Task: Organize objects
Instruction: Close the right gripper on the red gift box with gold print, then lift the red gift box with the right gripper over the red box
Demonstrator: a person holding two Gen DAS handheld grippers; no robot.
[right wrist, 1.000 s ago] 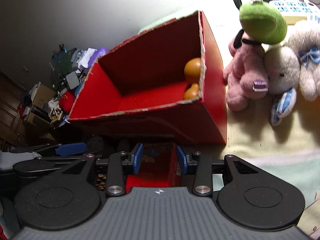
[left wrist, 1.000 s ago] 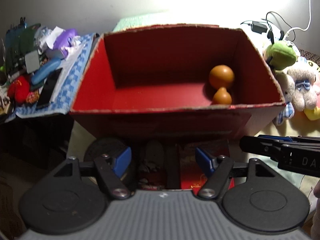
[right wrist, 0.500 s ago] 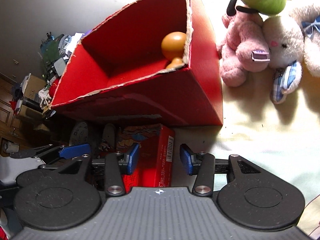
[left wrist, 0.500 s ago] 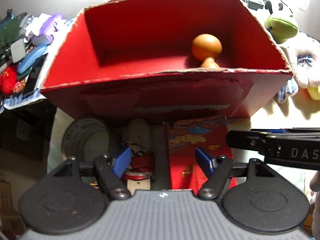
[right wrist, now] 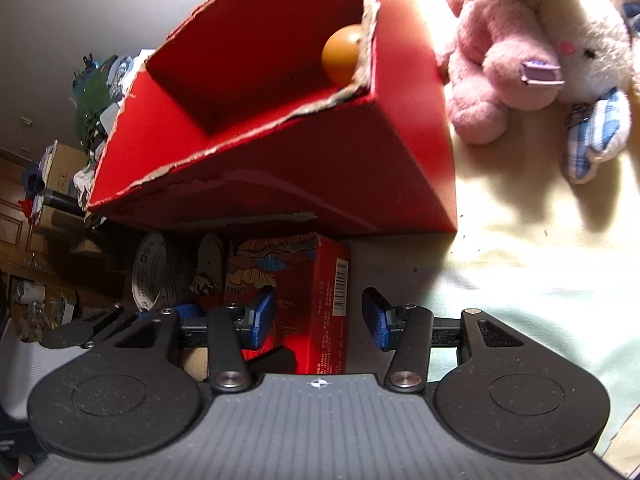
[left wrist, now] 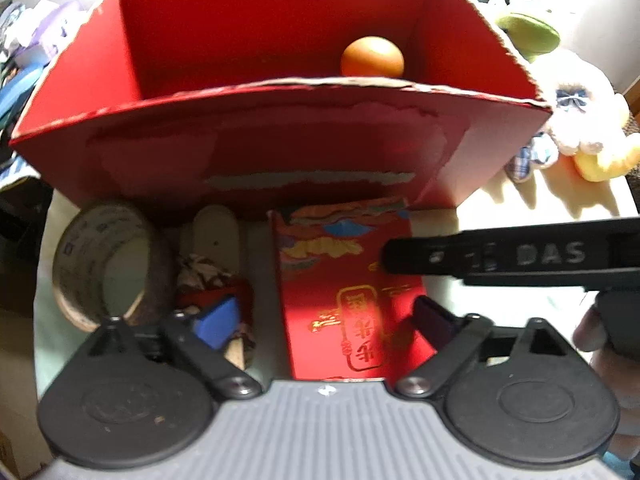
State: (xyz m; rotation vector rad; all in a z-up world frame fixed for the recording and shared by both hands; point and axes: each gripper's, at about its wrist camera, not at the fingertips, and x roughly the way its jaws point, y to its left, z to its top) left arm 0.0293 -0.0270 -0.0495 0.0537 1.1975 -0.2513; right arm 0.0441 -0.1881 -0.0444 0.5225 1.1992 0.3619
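A small red box with gold characters [left wrist: 344, 280] lies on the table before a large open red carton [left wrist: 280, 140]. An orange gourd-shaped toy [left wrist: 372, 58] sits inside the carton. My left gripper [left wrist: 324, 320] is open, its jaws standing either side of the small box's near end. My right gripper [right wrist: 318, 318] is open and straddles the same box [right wrist: 316, 300], apart from its sides. The right gripper also shows in the left wrist view [left wrist: 500, 254], over the box's right edge.
A tape roll [left wrist: 100, 264], a white oblong object [left wrist: 214, 232] and a small patterned item [left wrist: 208, 280] lie left of the small box. Plush toys [right wrist: 520, 64] sit right of the carton. Clutter [right wrist: 100, 96] lies at the far left.
Both grippers have dropped lower and closer to the small red box. The right gripper's jaws have opened wider around it. The carton now looms higher in both views.
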